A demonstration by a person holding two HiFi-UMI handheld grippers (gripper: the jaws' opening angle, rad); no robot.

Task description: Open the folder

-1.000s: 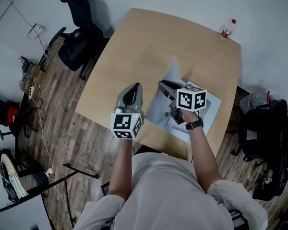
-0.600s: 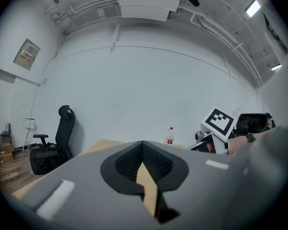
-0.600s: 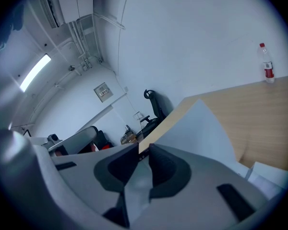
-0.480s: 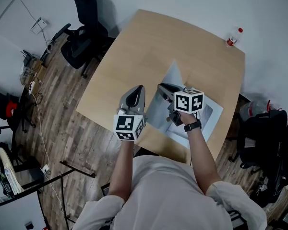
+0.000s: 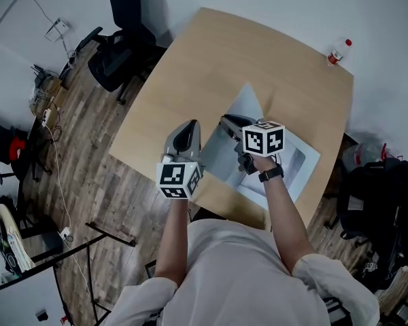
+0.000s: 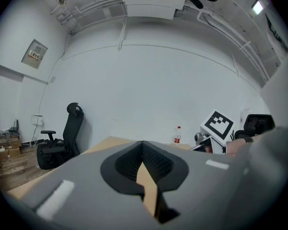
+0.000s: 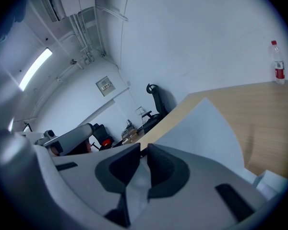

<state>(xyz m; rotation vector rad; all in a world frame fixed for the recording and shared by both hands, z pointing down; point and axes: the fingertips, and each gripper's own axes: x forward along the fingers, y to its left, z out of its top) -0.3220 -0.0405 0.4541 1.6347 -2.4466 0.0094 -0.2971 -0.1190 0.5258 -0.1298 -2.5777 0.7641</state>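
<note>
A pale blue-grey folder lies on the wooden table in front of me. Its cover is lifted off the table and stands up in a curl. My right gripper has the cover's edge between its jaws, which are closing on it; in the right gripper view the sheet runs out from between the pads. My left gripper hovers to the left of the folder with its jaws shut on nothing.
A water bottle stands at the table's far right corner. A black office chair sits off the far left side, and dark bags on the right. The table's near edge is just below both grippers.
Both grippers have drifted slightly and sunk a little. The right one still has the cover, which stays raised.
</note>
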